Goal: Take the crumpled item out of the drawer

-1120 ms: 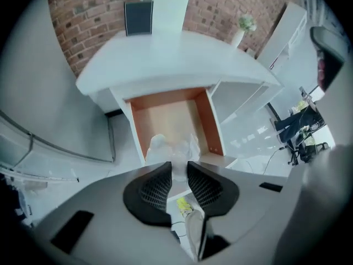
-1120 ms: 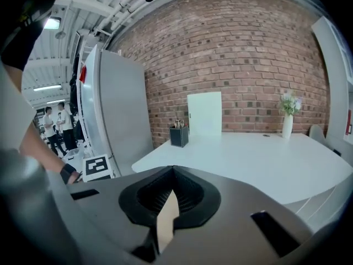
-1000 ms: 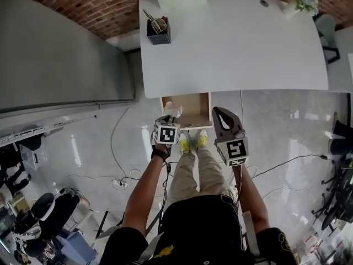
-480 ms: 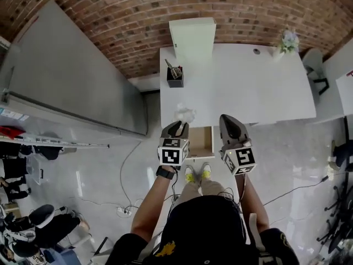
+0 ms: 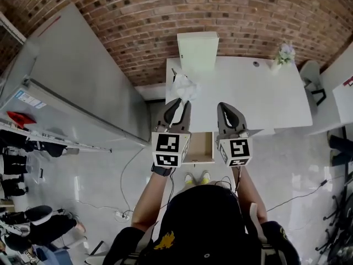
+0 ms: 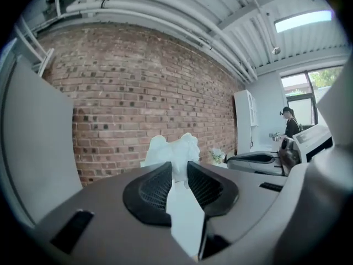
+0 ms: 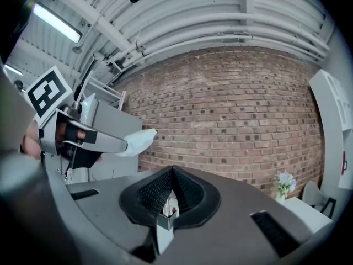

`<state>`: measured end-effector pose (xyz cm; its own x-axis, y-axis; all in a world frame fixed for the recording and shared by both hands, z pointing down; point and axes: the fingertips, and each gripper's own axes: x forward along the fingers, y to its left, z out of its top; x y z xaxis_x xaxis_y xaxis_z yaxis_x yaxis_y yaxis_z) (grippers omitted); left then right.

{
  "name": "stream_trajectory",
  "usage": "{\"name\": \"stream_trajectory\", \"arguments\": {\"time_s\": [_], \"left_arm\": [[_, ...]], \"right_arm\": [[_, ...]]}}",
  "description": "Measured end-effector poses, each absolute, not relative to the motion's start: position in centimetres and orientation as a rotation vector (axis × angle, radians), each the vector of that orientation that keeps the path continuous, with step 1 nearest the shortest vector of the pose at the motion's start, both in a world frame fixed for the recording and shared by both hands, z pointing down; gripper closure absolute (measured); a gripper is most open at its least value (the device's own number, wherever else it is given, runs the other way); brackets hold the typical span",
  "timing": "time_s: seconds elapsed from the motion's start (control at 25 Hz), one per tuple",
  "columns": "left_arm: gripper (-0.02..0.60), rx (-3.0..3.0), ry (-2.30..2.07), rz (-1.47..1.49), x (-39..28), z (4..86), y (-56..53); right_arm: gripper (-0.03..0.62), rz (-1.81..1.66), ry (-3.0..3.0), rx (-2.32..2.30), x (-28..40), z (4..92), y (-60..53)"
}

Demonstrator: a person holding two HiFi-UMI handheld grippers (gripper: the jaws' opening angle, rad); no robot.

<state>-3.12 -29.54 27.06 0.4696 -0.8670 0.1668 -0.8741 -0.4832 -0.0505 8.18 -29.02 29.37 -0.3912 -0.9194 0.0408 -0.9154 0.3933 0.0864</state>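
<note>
Over the desk, left side: left gripper pinches the tissue, jaws narrowly apart, now raised well clear of the open drawer, up from drawer level a second ago. Right gripper closed, empty. Removal looks done; set-down remains.

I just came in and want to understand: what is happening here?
A person holds a tool in each hand. The left tool is shut on a crumpled white item, held up over the white desk. The drawer below stands open, so the item is out. The right tool is shut and empty.
</note>
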Motion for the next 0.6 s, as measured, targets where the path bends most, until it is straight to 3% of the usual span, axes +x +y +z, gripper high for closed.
{"name": "stream_trajectory", "arguments": {"time_s": [0.6], "left_arm": [[0.482, 2.712, -1.639, 0.254, -4.3, 25.8, -28.2]], "right_arm": [[0.569, -0.114, -2.563, 1.703, 8.5, 27.0, -28.7]]}}
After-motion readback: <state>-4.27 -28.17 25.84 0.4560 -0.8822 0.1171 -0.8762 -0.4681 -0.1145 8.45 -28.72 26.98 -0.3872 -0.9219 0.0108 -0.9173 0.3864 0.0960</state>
